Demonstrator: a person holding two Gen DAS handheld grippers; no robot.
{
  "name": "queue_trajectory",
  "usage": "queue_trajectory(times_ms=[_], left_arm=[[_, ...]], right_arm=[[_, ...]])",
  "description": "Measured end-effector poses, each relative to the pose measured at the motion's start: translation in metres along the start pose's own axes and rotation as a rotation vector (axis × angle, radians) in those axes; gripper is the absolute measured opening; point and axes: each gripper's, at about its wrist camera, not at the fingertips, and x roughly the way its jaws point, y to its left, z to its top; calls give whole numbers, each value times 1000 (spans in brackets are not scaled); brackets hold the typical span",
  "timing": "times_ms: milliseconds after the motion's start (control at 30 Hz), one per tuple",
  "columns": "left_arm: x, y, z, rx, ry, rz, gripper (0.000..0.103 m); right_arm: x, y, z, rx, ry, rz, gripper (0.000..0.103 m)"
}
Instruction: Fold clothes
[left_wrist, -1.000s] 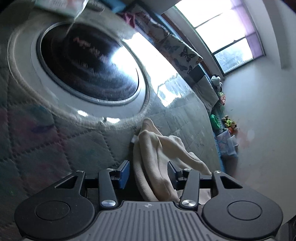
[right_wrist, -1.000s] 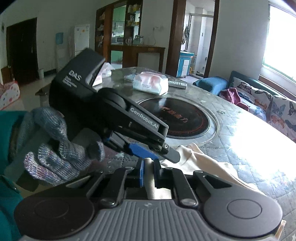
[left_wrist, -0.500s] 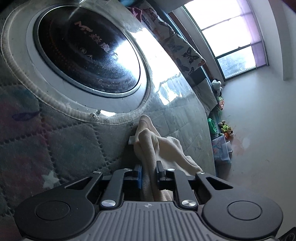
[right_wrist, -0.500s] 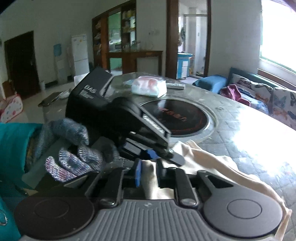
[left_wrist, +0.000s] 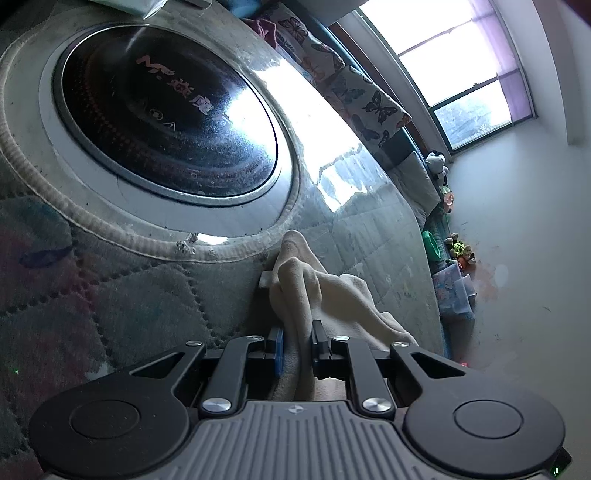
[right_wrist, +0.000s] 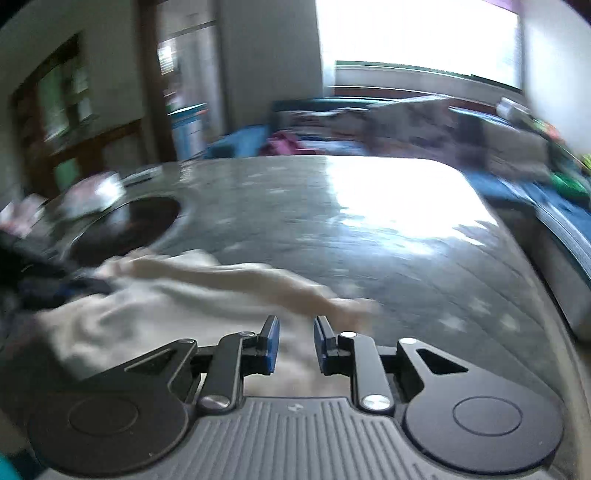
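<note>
left wrist view: my left gripper (left_wrist: 297, 345) is clenched on a bunched ridge of the cream garment (left_wrist: 306, 284), which rises off the quilted surface (left_wrist: 122, 306) just beside the rim of the round dark cooktop (left_wrist: 166, 110). the cloth runs from between my fingers forward to a rounded peak, then drapes away to the right. the gripper points low along the surface, tilted so the room leans. to do this well i judge i should keep the pinch firm on all the layers and move slowly, so the fold edge stays straight rather than twisting.

right wrist view: the picture is smeared, so detail is poor. my right gripper (right_wrist: 295, 345) is released, its blue pads parted with a clear gap, hovering just over the cream garment (right_wrist: 159, 310), which lies spread on the surface (right_wrist: 369, 236) towards the left, one narrow strip reaching right. nothing is between the pads. this hand sits roughly level, aimed across the surface towards the window. i would judge it needs a matching edge before any fold.
</note>
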Motion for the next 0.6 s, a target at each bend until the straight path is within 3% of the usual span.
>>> queue_trajectory(times_ms=[67,167,333,400,433,467,600], left_arm=[[1,-1,0,8,-1,5,16],[2,-3,1,13,-1,13,16],[2,-4,0,25,0,24,16],[2,-6,1,30,0,30,16],[2,-7,1,35,-1,34,16],[2,-8,2,41,-3,35,15],[1,-22,6,95,-17,35,15]], right_arm=[[0,-23,-3,67,-3,-41,23],[0,-58,-8,168,-9,-104,36],[4,-62,-11,194,-24,-87,35],[6,-63,-12,203,-30,-79,31],[6,-63,-12,207,-33,-75,18],[7,-63,-13,212,-36,-71,13],[-3,-61,-10,213,-75,-63,9]])
